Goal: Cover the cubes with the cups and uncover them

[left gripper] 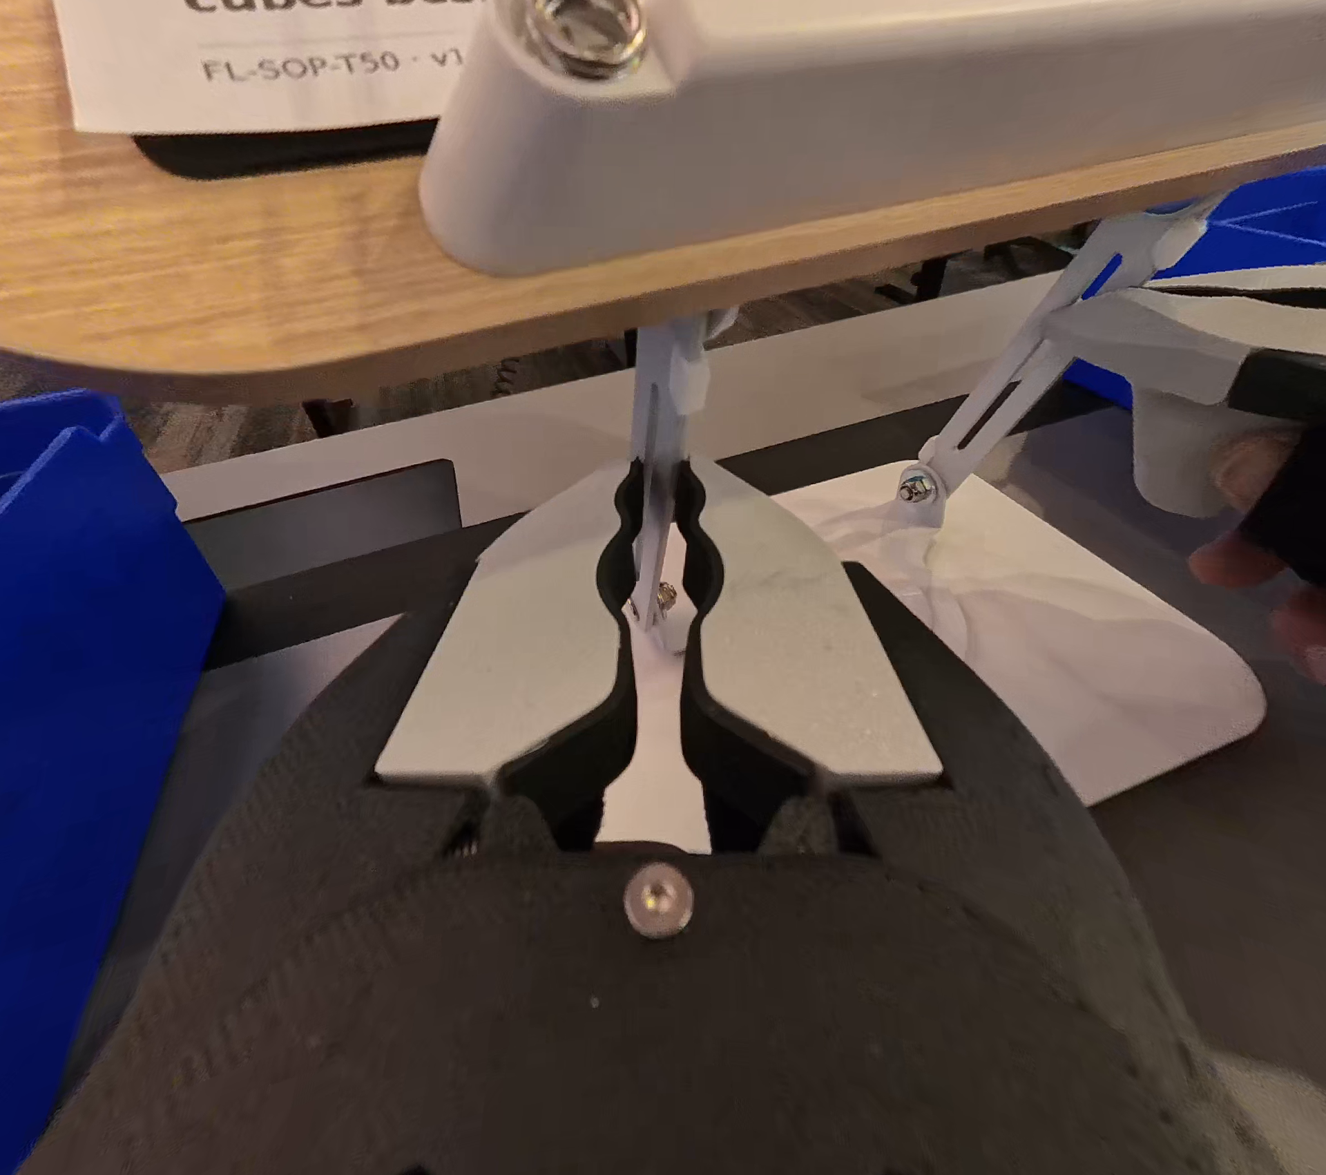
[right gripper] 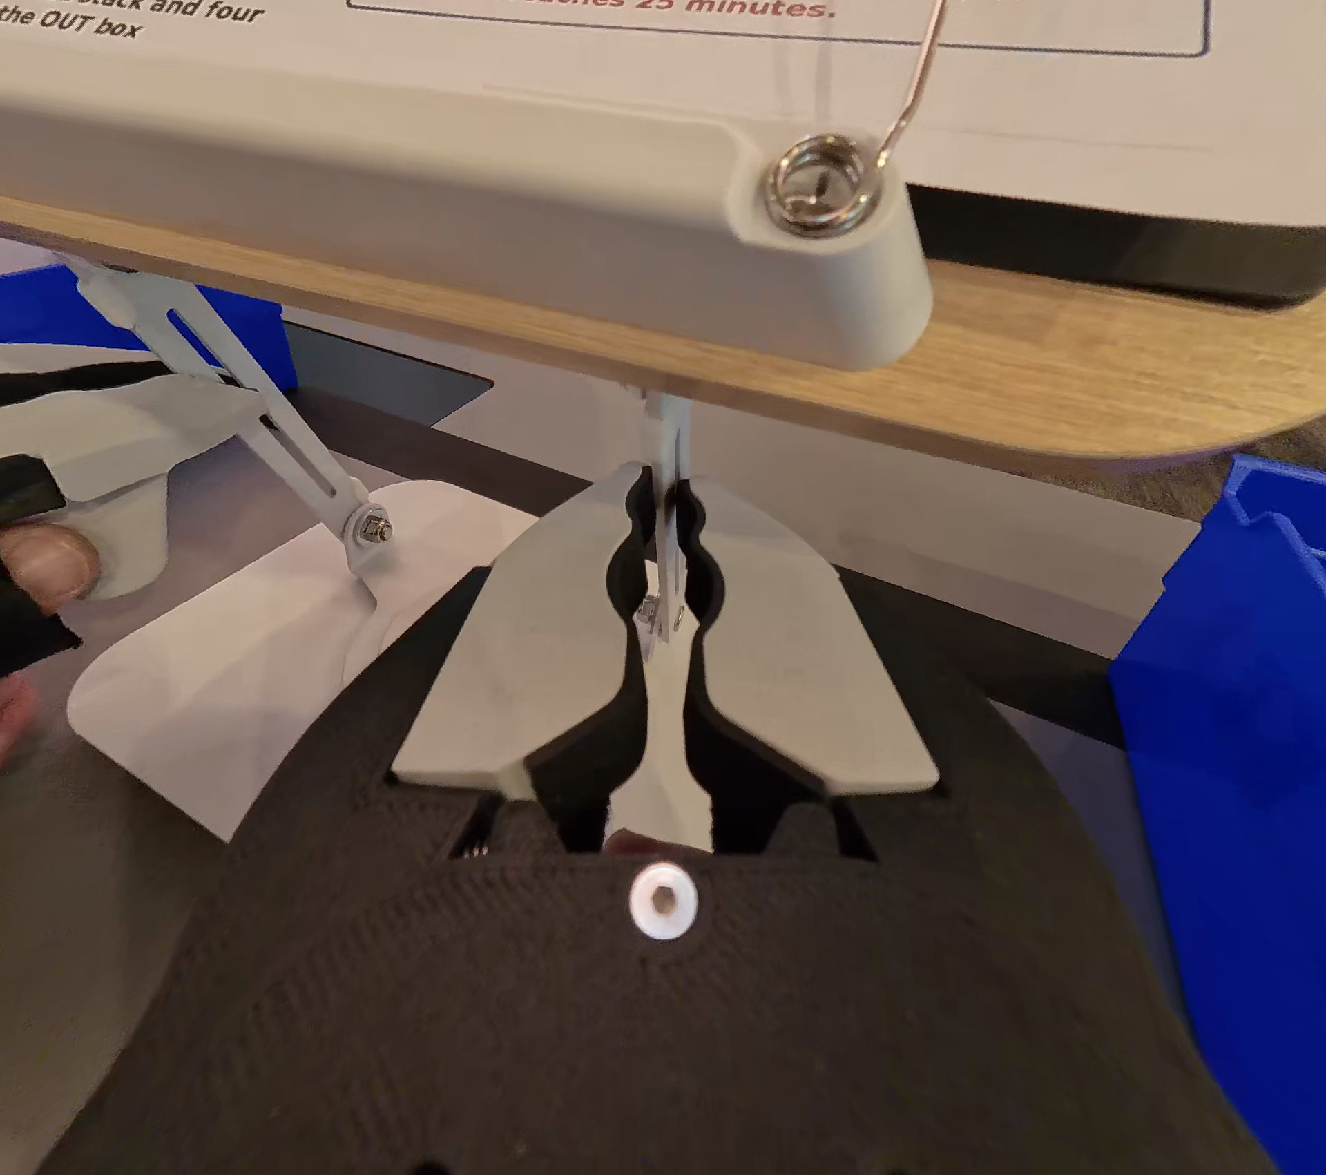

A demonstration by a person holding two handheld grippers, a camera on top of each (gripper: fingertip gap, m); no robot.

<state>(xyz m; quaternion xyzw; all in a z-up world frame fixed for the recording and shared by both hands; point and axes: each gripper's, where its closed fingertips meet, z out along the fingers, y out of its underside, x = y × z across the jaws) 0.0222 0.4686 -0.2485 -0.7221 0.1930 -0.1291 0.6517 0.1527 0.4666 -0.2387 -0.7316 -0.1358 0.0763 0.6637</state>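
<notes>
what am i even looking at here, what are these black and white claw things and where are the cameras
Two hand-held grippers, each with a camera looking along its jaws. The left wrist view shows the left gripper, jaws shut on a thin white strut under a tilted wooden board holding a printed sheet. The right wrist view shows the right gripper clamping the other strut. A blue box stands at each side. No cups or cubes show.
</notes>
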